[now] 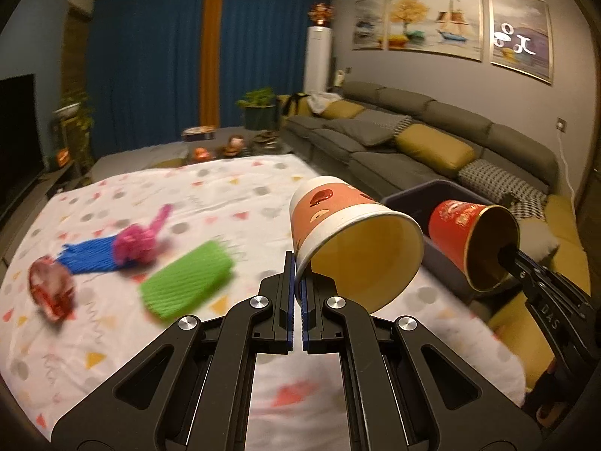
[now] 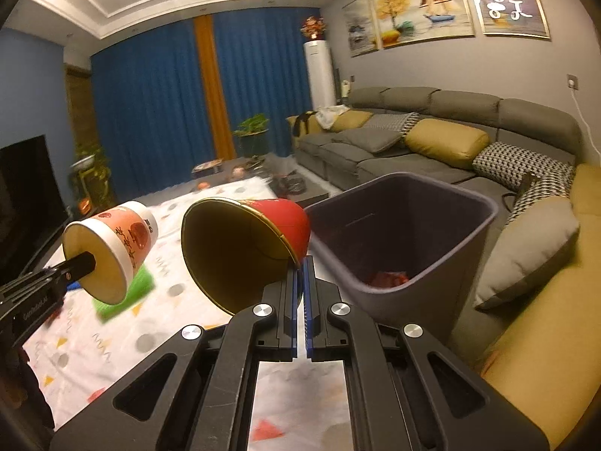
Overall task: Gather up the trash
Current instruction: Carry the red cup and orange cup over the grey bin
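My left gripper is shut on the rim of an orange and white paper cup, held tilted above the table; the cup also shows in the right wrist view. My right gripper is shut on the rim of a red paper cup with a gold inside, held beside the dark grey trash bin. The red cup also shows in the left wrist view, in front of the bin. Red trash lies in the bin's bottom.
On the patterned white tablecloth lie a green foam sleeve, a blue one, a pink one and a red wrapper. A grey sofa with cushions runs along the right. A TV stands at the left.
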